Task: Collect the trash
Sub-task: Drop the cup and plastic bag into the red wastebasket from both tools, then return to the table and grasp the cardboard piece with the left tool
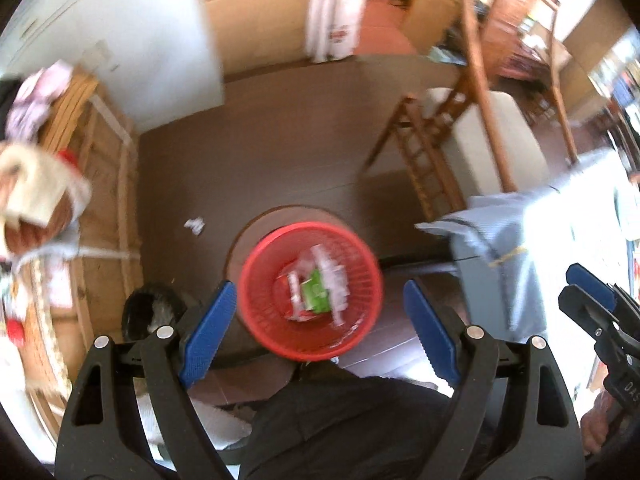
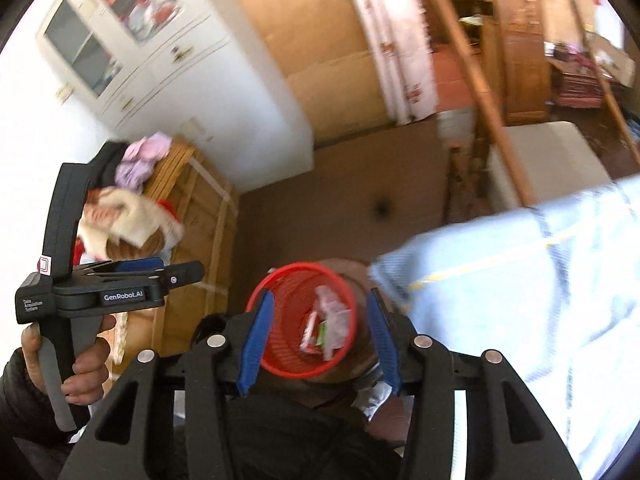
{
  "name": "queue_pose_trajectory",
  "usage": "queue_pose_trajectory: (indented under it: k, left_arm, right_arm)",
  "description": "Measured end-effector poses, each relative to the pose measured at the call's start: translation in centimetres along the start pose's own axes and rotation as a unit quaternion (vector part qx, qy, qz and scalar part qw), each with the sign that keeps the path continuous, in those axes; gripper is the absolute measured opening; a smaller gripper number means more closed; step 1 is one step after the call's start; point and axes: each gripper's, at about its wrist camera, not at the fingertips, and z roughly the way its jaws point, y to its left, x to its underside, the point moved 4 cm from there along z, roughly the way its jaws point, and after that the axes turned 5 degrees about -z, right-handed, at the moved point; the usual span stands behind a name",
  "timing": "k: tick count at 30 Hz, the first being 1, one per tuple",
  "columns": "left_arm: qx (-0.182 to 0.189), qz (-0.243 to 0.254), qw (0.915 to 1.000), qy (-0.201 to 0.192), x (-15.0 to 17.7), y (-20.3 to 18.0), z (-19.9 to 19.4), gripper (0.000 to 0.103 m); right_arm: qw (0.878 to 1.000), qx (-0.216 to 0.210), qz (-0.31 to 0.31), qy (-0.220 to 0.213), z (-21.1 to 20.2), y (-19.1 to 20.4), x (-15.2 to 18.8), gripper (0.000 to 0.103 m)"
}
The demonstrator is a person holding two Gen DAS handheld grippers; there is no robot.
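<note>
A red mesh basket [image 1: 276, 316] stands on a round wooden stool [image 1: 240, 240] and holds wrappers, among them a green packet [image 1: 316, 290] and clear plastic. It also shows in the right wrist view [image 2: 288, 360]. My left gripper [image 1: 316, 328] is open and empty above the basket, blue pads [image 1: 208, 328] on either side of it. My right gripper [image 2: 316, 340] is open and empty above the same basket. A crumpled white scrap [image 1: 195, 225] lies on the brown floor to the left of the stool.
A wooden crate [image 1: 104, 216] piled with clothes stands left. A black bin [image 1: 146, 314] sits by it. A light blue cloth [image 2: 520, 300] covers a surface on the right. Wooden chair frames [image 1: 432, 152] and a white cabinet [image 2: 132, 52] stand further back.
</note>
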Motion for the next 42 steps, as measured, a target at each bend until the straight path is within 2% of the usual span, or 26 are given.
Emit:
queue_pose_trajectory:
  k: [7,13,16,22,28,29,36,39,42]
  left_arm:
    - [0.038,0.099,0.9944,-0.001,-1.0,-9.2,0.0,0.083]
    - [0.071,0.198,0.9775,0.004,0.1,-18.1,-0.1,0.083]
    - [0.087,0.247,0.9649,0.01,1.3,-22.4,0.0,0.083]
    - [0.123,0.341,0.9314,0.03,5.1,-30.6,0.6,0.084]
    - [0.159,0.442,0.8813,0.049,11.2,-38.9,0.5,0.084]
    - [0.166,0.463,0.869,0.053,12.6,-40.4,0.4,0.084]
    - [0.193,0.548,0.8104,0.073,19.3,-47.0,0.2,0.086]
    - [0.2,0.573,0.7906,0.081,21.6,-48.9,0.3,0.086]
    - [0.202,0.583,0.7818,0.089,22.9,-50.3,0.8,0.086]
  right_arm:
    - [0.994,0.068,0.07,-0.049,-6.2,-6.0,2.4,0.052]
    - [0.976,0.128,0.152,-0.09,-11.7,-11.1,6.3,0.056]
    - [0.962,0.157,0.196,-0.106,-14.2,-13.5,9.0,0.056]
    - [0.925,0.219,0.279,-0.133,-19.1,-16.7,15.6,0.06]
    - [0.869,0.277,0.376,-0.161,-23.7,-18.6,23.2,0.062]
    - [0.857,0.286,0.396,-0.166,-24.5,-18.9,24.8,0.062]
    - [0.793,0.324,0.481,-0.186,-27.6,-19.1,32.1,0.064]
    - [0.772,0.336,0.505,-0.189,-28.5,-19.2,34.4,0.065]
    - [0.758,0.346,0.52,-0.188,-29.2,-19.2,36.0,0.066]
